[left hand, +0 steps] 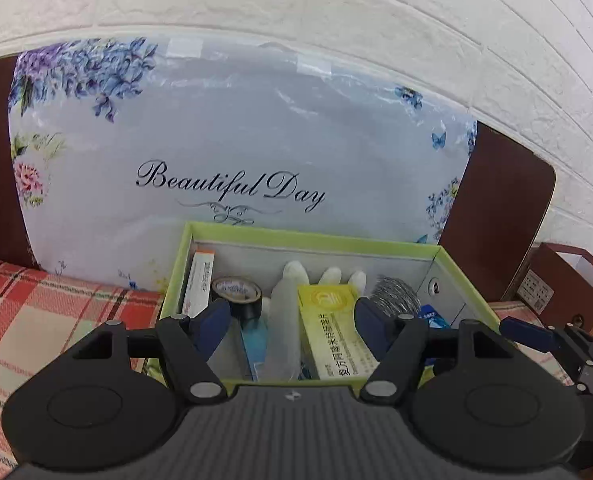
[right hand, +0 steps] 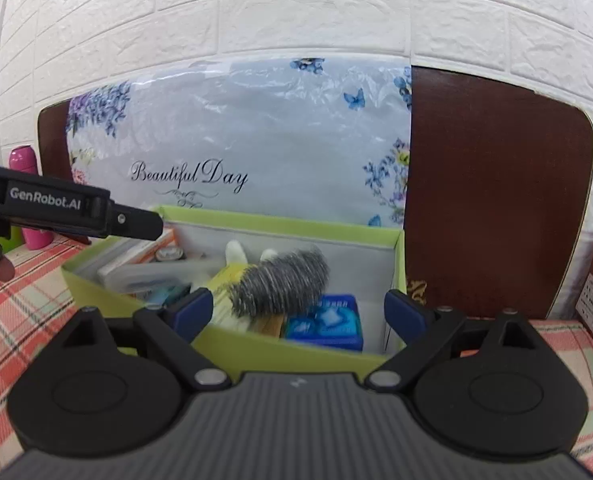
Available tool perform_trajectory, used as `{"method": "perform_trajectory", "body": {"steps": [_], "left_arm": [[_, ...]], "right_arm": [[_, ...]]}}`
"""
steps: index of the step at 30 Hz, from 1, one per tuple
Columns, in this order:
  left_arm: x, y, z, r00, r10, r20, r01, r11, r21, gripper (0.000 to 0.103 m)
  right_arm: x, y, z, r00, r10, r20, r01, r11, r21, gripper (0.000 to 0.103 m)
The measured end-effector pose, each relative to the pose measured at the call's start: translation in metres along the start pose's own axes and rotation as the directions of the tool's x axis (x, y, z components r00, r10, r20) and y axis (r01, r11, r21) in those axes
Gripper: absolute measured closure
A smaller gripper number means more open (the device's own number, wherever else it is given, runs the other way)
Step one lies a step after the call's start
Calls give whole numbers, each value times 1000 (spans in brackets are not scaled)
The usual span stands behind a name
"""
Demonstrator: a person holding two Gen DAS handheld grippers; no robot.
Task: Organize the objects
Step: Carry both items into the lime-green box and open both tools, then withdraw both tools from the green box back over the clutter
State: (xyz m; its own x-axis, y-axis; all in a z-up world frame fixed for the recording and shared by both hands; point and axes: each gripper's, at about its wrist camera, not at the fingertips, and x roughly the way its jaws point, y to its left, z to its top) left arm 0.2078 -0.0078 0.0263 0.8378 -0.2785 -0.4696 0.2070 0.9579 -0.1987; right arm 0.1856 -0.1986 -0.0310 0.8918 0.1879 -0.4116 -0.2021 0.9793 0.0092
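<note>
A green open box (left hand: 304,240) stands on the plaid bedcover and also shows in the right wrist view (right hand: 280,350). Inside lie a yellow carton (left hand: 332,328), a black tape roll (left hand: 238,294), a white glove (left hand: 296,276), a steel scourer (left hand: 396,294) (right hand: 280,284), a white-orange carton (left hand: 200,280) and a blue packet (right hand: 328,320). My left gripper (left hand: 292,320) is open and empty over the box's near edge. My right gripper (right hand: 298,312) is open and empty at the box's near right side.
A floral "Beautiful Day" pillow (left hand: 224,152) leans on a brown headboard (right hand: 492,192) behind the box. A brown box (left hand: 556,284) stands at the right. A pink bottle (right hand: 26,200) stands far left. The white brick wall (right hand: 296,8) is behind.
</note>
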Motion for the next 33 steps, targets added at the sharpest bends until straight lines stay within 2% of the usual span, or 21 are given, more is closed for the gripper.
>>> {"method": "perform_trajectory", "body": {"steps": [3,8,12,18,26,33], "left_arm": [[-4,1,-4,1000,4,-26,-4,1000,-11,31],[-24,-6,0,999,16,-29,-16,1000,-11,28],[-42,-16,0,998,42,-45,-41,999,9,26],[-69,-27,-10,997,28,-70,-28,1000,14,26],[-103,-29,-46,996,-4,-93,3,1000,-13,26],[-110,-30,-88,984,-28,-176,21,999,-38,25]], "right_arm": [[-8,-2,-8,1000,21,12,-21,998,51,6],[-24,2,3,1000,20,20,-21,998,53,0],[-46,3,8,999,35,36,-37,997,73,0],[-76,5,7,998,66,4,-66,993,98,0],[-133,1,-5,995,90,-32,-88,994,60,0],[-187,-13,-8,998,58,-27,-58,998,-2,0]]}}
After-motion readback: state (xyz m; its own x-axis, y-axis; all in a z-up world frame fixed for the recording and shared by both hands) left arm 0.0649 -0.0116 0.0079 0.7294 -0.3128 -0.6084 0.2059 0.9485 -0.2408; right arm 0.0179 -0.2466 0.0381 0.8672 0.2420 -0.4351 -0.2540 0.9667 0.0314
